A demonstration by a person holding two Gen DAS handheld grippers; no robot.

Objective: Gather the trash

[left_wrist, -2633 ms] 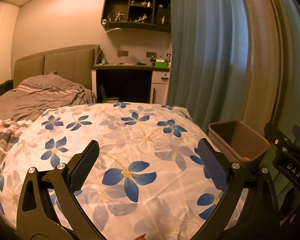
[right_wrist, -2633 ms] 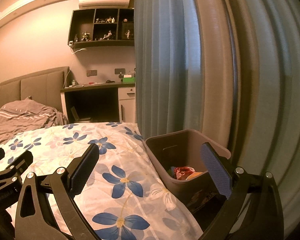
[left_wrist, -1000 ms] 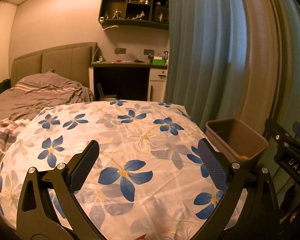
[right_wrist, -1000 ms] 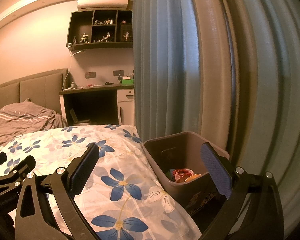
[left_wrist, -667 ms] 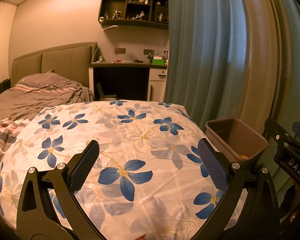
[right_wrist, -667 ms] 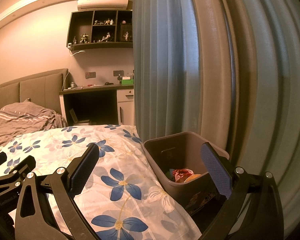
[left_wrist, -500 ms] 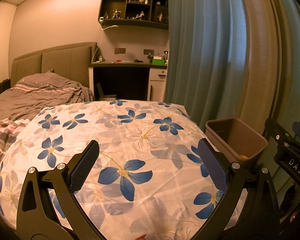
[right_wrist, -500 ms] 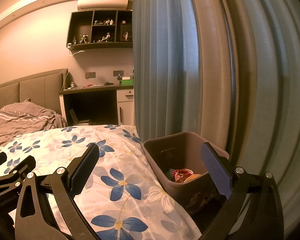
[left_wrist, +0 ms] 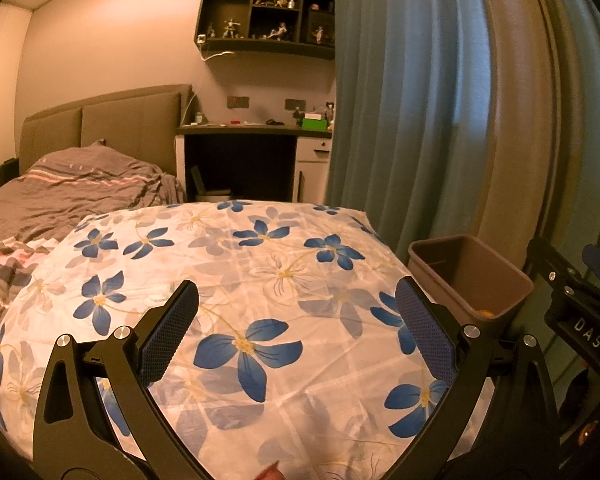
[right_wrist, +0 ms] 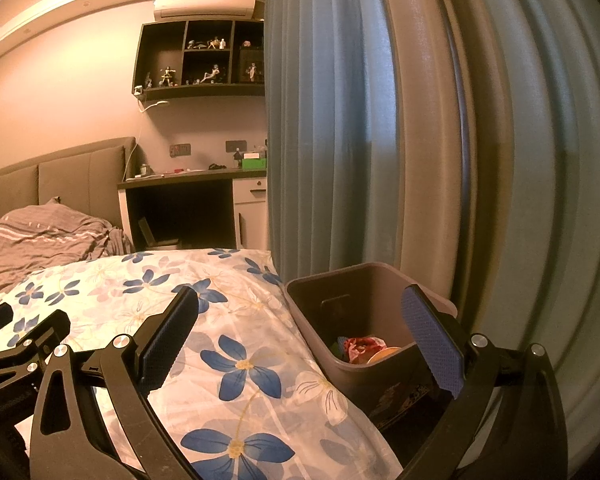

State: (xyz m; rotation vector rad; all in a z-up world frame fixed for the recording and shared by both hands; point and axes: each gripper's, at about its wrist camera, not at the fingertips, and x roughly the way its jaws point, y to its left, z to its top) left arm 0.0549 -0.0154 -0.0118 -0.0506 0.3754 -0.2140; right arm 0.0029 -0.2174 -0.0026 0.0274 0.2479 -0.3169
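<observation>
A brown plastic bin [right_wrist: 364, 300] is standing on the floor, pressed against the edge of the floral quilt [left_wrist: 260, 280] and backed by the blue curtain [right_wrist: 332, 120]. It is rectangular, open-topped, with a recessed handle moulded into its far inner wall. Trash is lying at the bottom: a crumpled red wrapper [right_wrist: 362, 346], something orange and round [right_wrist: 384, 354] just beside it, and a scrap of green and blue that is too small to identify. In the left wrist view only an orange speck is showing inside the bin [left_wrist: 472, 272].

The left gripper [left_wrist: 296, 334] is hovering over the quilt, to the left of the bin, with its jaws spread wide and nothing between them. The right gripper [right_wrist: 300, 336] is hanging nearer the bin, its jaws likewise wide apart and empty, with its right finger [right_wrist: 432, 344] overlapping the bin's near corner.

The near wall of the bin and its base are being hidden by that finger and by shadow. A small reddish shape at the bottom edge of the left wrist view is cut off and unreadable.

White letters reading "DAS" [left_wrist: 588, 334] are showing on the body of the right gripper in the left wrist view. A dark printed pattern on the bin's outer side is too dim to read.
</observation>
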